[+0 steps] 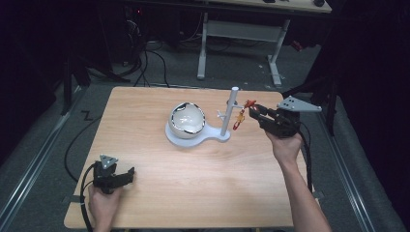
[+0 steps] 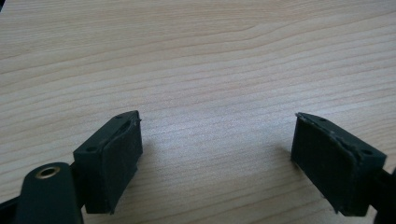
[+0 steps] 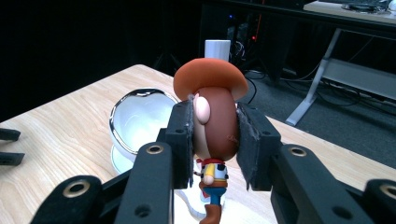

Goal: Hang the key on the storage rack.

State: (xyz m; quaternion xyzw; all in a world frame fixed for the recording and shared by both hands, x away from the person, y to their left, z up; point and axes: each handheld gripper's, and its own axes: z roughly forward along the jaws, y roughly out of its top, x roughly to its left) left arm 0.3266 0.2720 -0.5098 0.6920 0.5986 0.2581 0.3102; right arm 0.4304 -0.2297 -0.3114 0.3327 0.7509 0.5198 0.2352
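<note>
Currently you have on the wooden table [image 1: 159, 193]: one white stand [image 1: 225, 137], made of a flat base with one upright post [image 1: 230, 113] bearing short pegs, and one white bowl [image 1: 187, 118] with a shiny rim seated on that base.

One cowboy figurine [image 3: 214, 116], with an orange hat, brown head, red neckerchief and blue trousers, is clamped by the head in your right gripper [image 1: 251, 112]. It hangs clear of the tabletop, just beside the post on its right in the high view. Some faint marking on the figurine's head is too small to read; nothing else carries legible writing.

One left gripper [image 2: 217, 154] rests low over bare wood at the near left corner, well apart from the stand, jaws spread wide with nothing between them.
</note>
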